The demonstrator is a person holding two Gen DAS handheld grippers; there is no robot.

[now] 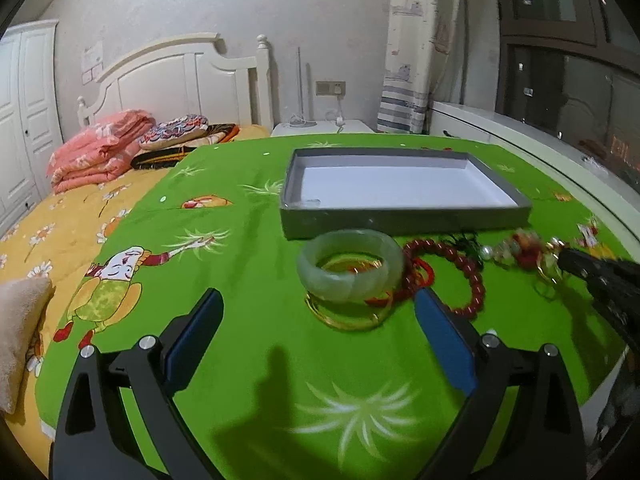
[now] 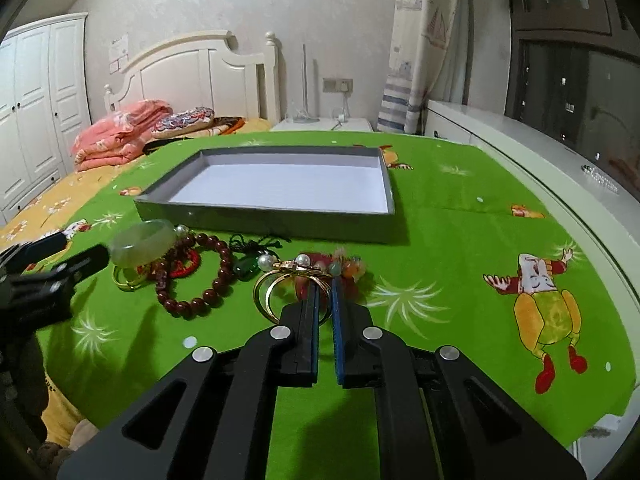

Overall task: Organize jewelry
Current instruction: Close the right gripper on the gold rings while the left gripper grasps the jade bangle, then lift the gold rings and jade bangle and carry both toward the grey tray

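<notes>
First pick-up in progress: the right gripper (image 2: 325, 286), nearly pressed together, appears to pinch the gold bangles (image 2: 276, 292) in front of the empty grey tray (image 2: 260, 220), while the left gripper (image 1: 316, 312), spread wide, faces the jade bangle (image 1: 350, 266); the next move calls for a lift into the tray.

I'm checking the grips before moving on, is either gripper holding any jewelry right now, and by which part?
The left gripper is open and holds nothing; the green bangle lies ahead of it. The right gripper is nearly shut at the gold hoops, but a real pinch cannot be told.
</notes>
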